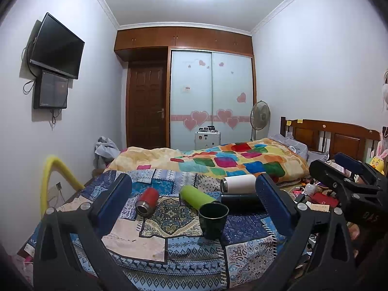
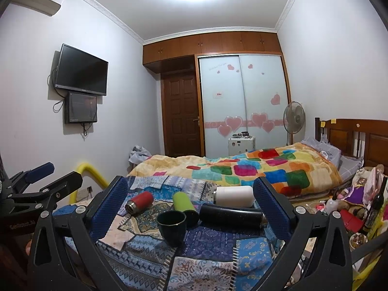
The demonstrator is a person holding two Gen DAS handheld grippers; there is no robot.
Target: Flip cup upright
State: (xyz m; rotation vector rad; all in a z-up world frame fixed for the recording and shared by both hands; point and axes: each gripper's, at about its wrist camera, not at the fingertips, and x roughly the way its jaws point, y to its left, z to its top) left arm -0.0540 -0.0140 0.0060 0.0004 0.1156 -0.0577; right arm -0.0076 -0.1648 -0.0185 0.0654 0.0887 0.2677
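Note:
A dark green cup point(image 1: 213, 219) stands upright, mouth up, on the patchwork cloth point(image 1: 169, 249); it also shows in the right wrist view point(image 2: 172, 226). Behind it lie four flasks on their sides: red point(image 1: 147, 201), lime green point(image 1: 197, 195), white point(image 1: 238, 183) and black point(image 1: 241, 201). My left gripper point(image 1: 194, 208) is open and empty, its jaws wide apart in front of the cups. My right gripper point(image 2: 191, 206) is open and empty too; it also shows at the right edge of the left wrist view point(image 1: 344, 169).
A bed with a colourful quilt point(image 1: 230, 162) lies behind the cloth, with a wooden headboard point(image 1: 334, 135) at right. Clutter of small items point(image 2: 349, 208) sits at the right. A yellow padded rail point(image 1: 52, 177) stands at left. A fan point(image 1: 260, 116) and wardrobe stand beyond.

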